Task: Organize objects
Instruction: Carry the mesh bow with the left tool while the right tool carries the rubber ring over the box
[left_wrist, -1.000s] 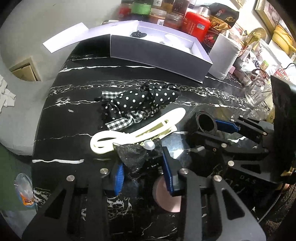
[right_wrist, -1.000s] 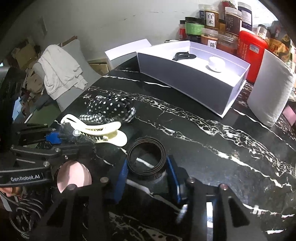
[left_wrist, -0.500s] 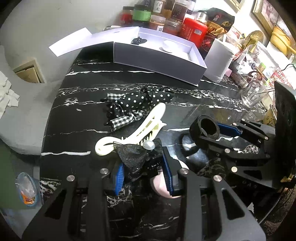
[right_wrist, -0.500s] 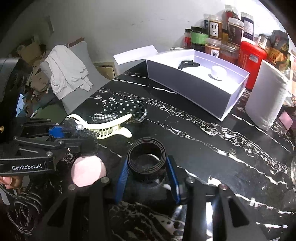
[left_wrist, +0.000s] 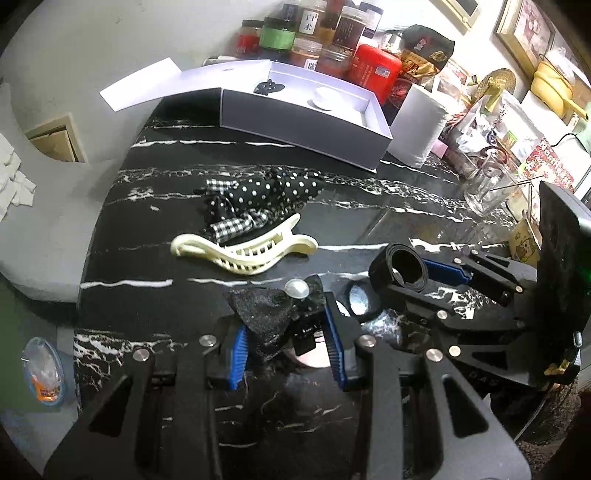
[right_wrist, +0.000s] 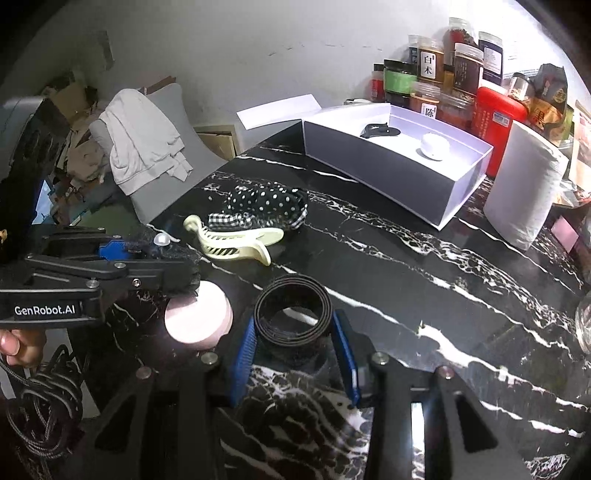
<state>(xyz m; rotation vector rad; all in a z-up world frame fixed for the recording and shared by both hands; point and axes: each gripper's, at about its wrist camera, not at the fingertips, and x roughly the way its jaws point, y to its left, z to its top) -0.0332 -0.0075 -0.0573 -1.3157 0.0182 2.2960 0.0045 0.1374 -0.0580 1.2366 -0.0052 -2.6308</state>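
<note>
We are carrying both pieces above the black marble surface (left_wrist: 155, 236), well short of the white box (left_wrist: 303, 122). Our right hand-held gripper (right_wrist: 295, 343) is clamping the springy coiled band (right_wrist: 293, 314) across its sides; our left hand-held gripper (left_wrist: 284, 343) is pinching the soft, light glitter bow (left_wrist: 273, 314) at its middle.

The table (right_wrist: 424, 258) is made of glossy black marble. The hair claw (left_wrist: 243, 251) is smooth cream plastic; the bow (left_wrist: 269, 314) is of glittery black cloth.
</note>
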